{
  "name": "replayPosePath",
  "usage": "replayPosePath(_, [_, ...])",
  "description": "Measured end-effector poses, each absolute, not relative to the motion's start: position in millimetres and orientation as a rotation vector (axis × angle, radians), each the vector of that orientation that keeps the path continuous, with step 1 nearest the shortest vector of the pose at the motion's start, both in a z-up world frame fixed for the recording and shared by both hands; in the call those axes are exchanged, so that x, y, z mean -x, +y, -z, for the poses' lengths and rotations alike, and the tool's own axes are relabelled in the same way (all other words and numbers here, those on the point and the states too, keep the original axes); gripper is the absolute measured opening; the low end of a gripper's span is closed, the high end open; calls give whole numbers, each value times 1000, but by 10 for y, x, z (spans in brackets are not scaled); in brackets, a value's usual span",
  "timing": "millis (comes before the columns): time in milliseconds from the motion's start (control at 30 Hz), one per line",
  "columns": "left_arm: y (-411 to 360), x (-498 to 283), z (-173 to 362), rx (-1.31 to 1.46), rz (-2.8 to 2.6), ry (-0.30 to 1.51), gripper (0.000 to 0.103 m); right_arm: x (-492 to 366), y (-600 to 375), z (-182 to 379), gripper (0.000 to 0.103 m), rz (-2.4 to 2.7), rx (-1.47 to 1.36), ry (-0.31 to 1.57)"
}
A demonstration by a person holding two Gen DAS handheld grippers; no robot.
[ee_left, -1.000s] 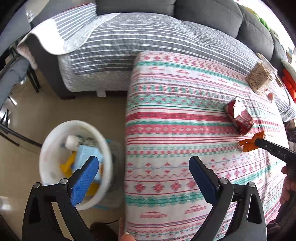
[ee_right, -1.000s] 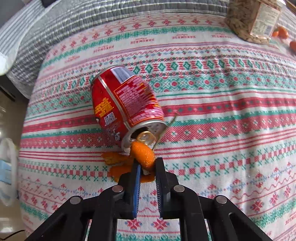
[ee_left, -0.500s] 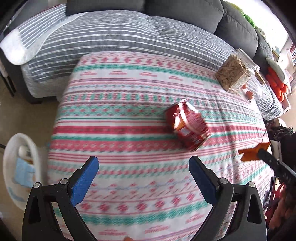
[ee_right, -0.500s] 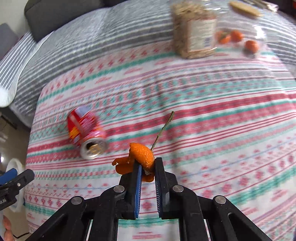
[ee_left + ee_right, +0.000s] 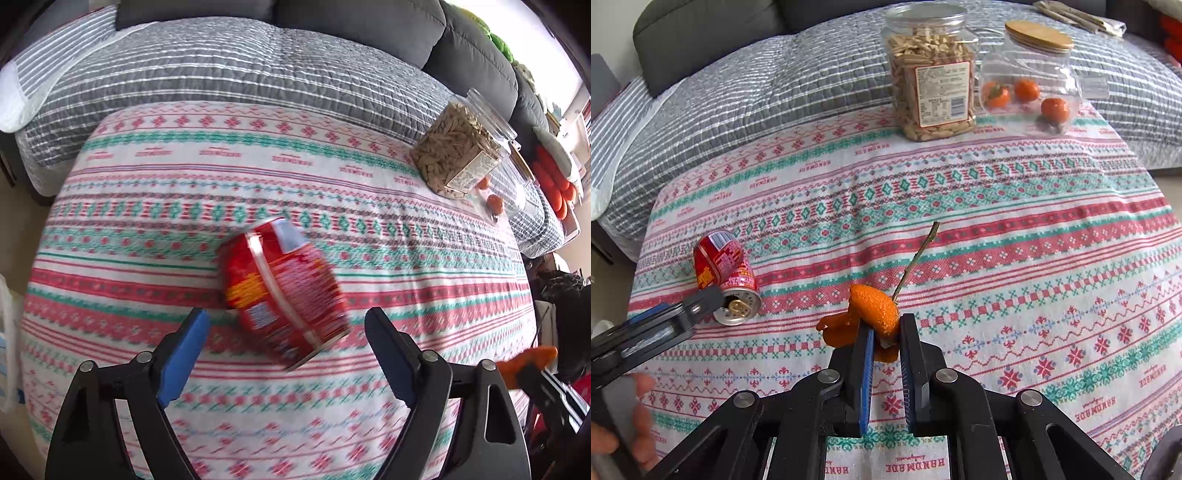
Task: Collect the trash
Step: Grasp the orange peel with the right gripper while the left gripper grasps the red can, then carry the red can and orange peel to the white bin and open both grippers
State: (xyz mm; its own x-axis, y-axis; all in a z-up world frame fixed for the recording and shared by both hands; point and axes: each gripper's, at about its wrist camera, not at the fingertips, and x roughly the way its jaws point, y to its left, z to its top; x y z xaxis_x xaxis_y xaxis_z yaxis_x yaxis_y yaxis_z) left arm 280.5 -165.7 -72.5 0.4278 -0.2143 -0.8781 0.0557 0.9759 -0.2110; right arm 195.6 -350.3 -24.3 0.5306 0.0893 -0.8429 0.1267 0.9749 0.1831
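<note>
A red drink can (image 5: 284, 291) lies on its side on the patterned tablecloth (image 5: 221, 177), its open end toward me. My left gripper (image 5: 286, 338) is open, its blue pads on either side of the can's near end, not touching. The can also shows in the right wrist view (image 5: 724, 275), with the left gripper (image 5: 683, 317) next to it. My right gripper (image 5: 886, 332) is shut on an orange peel (image 5: 875, 310) with a thin stem and holds it above the cloth. The peel shows at the right edge of the left wrist view (image 5: 528, 363).
A clear jar of seeds (image 5: 932, 70) and a lidded glass jar with small oranges (image 5: 1030, 81) stand at the table's far edge. A grey striped quilt covers the sofa (image 5: 240, 70) behind. A white bin's edge (image 5: 5, 332) shows at the far left, off the table.
My left gripper has swung from the white bin over the table and come up to the can. My right gripper has lifted the peel off the cloth and pulled back from the can.
</note>
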Motion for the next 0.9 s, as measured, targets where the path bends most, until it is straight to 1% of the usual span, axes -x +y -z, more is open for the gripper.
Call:
replayPosePath(67, [-1719,-2840,756,150,157,1123,83,-1948,-3519,234,11,21,-232,1011])
replayPosePath(133, [-1777,-2867,783,128,137,1123,75,-1946,-3538,226,11,18,-236,1009])
replayPosePath(367, [-1802,-2837,790,73,155,1123,74,-1904,-3584,221,11,20,-247,1011])
replayPosePath(567, [-1612,-2693,733,67,191,1140,74,-1875,-3585,186,11,21,-250,1005])
replayPosePath(600, [-1574,-2678,718,70,197,1139,73,-1866,-3581,179,11,21,-250,1004])
replayPosePath(700, [-1442,-2586,641,62,223,1133,65,-1839,-3556,151,11,18,-251,999])
replayPosePath(900, [-1126,-2384,605,72,251,1150,64,-1790,-3483,104,11,10,-244,989])
